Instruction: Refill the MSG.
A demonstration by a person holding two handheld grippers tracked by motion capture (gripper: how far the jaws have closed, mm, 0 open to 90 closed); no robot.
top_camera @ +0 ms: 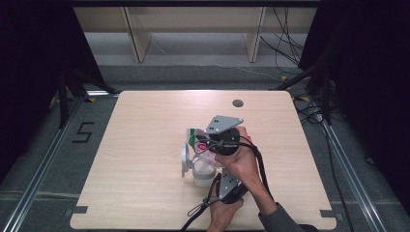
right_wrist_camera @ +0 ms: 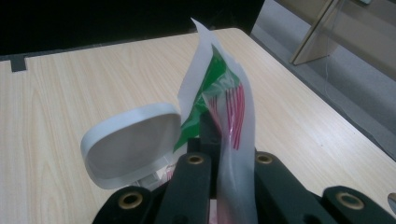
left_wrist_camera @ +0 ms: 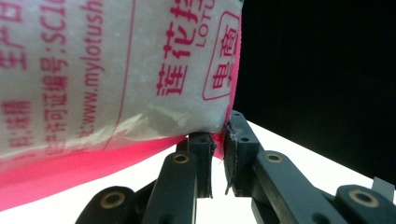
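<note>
A clear plastic bag [top_camera: 195, 137] printed in pink and green is held up over a white container [top_camera: 203, 176] near the table's middle. The container's flip lid [top_camera: 184, 157] stands open on its left. My right gripper [top_camera: 205, 143], under its grey three-cornered plate, is shut on the bag's upper end [right_wrist_camera: 223, 100]; its jaws [right_wrist_camera: 223, 137] pinch the film, with the lid [right_wrist_camera: 130, 140] just beyond. My left gripper [top_camera: 216, 170] comes from below, and its jaws [left_wrist_camera: 218, 136] are shut on the bag's pink-edged corner [left_wrist_camera: 116, 70]. The two hands sit close together.
The pale wooden table [top_camera: 145, 145] has a round dark hole [top_camera: 237, 103] near its far edge. Beyond it stand wooden shelf legs [top_camera: 138, 38], and cables [top_camera: 285, 43] lie on the floor at the right. Black cables trail from both grippers toward the front edge.
</note>
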